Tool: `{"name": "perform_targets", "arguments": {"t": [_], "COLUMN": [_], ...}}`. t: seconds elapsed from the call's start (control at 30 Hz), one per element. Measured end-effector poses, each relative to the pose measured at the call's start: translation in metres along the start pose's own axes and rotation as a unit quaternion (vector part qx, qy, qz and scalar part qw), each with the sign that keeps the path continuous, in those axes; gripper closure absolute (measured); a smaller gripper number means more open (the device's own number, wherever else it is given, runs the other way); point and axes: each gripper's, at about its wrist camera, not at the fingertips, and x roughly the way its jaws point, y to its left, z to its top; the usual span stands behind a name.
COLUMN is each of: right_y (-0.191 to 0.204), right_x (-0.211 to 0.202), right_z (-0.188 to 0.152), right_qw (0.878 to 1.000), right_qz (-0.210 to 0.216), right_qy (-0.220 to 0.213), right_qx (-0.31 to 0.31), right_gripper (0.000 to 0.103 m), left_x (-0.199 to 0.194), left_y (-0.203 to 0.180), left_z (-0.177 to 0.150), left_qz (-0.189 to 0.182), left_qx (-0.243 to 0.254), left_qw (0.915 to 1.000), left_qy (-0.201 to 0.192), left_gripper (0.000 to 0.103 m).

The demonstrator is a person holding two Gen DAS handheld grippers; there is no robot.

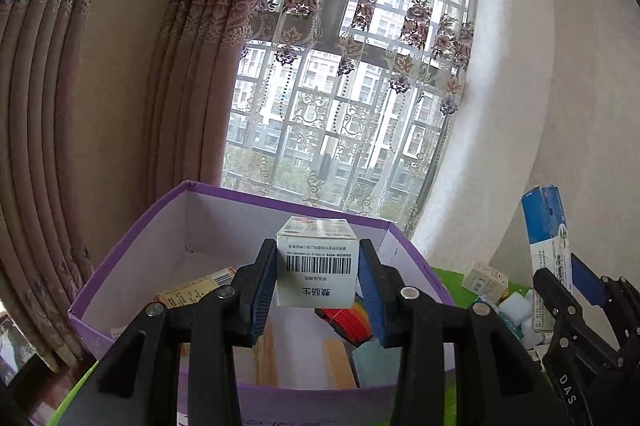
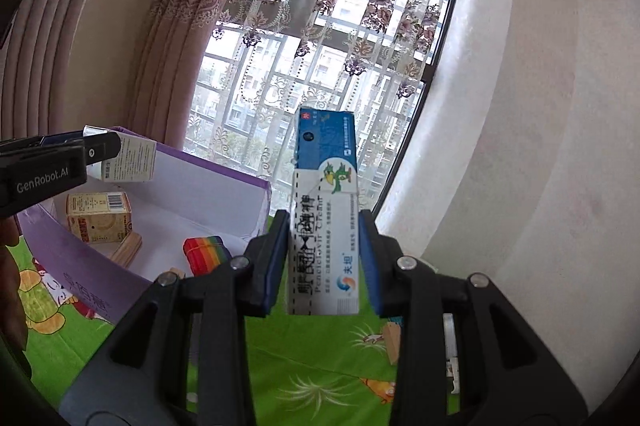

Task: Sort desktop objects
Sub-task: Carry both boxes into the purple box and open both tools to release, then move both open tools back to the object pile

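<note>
My left gripper (image 1: 318,286) is shut on a small white medicine box (image 1: 316,262) with a barcode and holds it over the open purple box (image 1: 120,266). It also shows in the right wrist view (image 2: 92,153) with its box (image 2: 130,161). My right gripper (image 2: 324,262) is shut on a long blue-and-white cream carton (image 2: 326,205), upright, above the green cloth, right of the purple box (image 2: 208,193). It shows in the left wrist view (image 1: 568,282) with the carton (image 1: 546,246).
Inside the purple box lie a yellow medicine box (image 2: 98,218), a rainbow block (image 2: 206,252) and wooden blocks (image 2: 126,250). Several small boxes (image 1: 486,282) lie on the green cartoon cloth (image 2: 320,366). Curtains and a window stand behind.
</note>
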Motion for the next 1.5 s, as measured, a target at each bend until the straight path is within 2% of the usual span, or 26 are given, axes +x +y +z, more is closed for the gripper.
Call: {"name": "perform_targets", "arguments": {"t": [0.23, 0.33, 0.37, 0.4, 0.43, 0.47, 0.6, 1.03, 1.5], "right_y": [0.028, 0.034, 0.034, 0.032, 0.030, 0.028, 0.019, -0.019, -0.053], "right_x": [0.008, 0.015, 0.016, 0.016, 0.016, 0.015, 0.011, 0.019, 0.015], "right_z": [0.008, 0.007, 0.006, 0.005, 0.003, 0.002, -0.001, -0.026, -0.041], "right_qw": [0.999, 0.998, 0.998, 0.998, 0.998, 0.998, 0.999, 0.997, 0.995], "right_qz": [0.038, 0.064, 0.066, 0.064, 0.062, 0.058, 0.050, 0.020, 0.002], "right_qy": [-0.007, -0.003, 0.000, 0.002, 0.001, -0.001, -0.008, 0.049, 0.064], "right_qx": [0.003, 0.000, 0.002, 0.006, 0.010, 0.014, 0.017, 0.049, 0.077], "right_gripper": [0.066, 0.064, 0.057, 0.040, 0.033, 0.027, 0.027, 0.027, 0.027], "left_x": [0.000, 0.006, 0.007, 0.008, 0.009, 0.008, 0.010, 0.010, 0.001], "left_y": [0.015, 0.015, 0.016, 0.017, 0.018, 0.019, 0.014, 0.001, -0.030], "left_z": [0.002, 0.001, 0.000, 0.000, 0.000, -0.002, -0.003, -0.003, -0.008], "left_qz": [0.015, 0.022, 0.025, 0.027, 0.027, 0.028, 0.023, 0.016, -0.008], "left_qx": [-0.009, -0.003, -0.004, -0.009, -0.015, -0.018, -0.012, -0.002, 0.026], "left_qw": [0.9998, 0.9997, 0.9997, 0.9996, 0.9995, 0.9994, 0.9996, 0.9997, 0.9995], "left_qy": [-0.004, 0.006, 0.007, 0.009, 0.008, 0.009, 0.013, 0.016, 0.013], "left_gripper": [0.063, 0.061, 0.059, 0.057, 0.052, 0.051, 0.051, 0.051, 0.051]}}
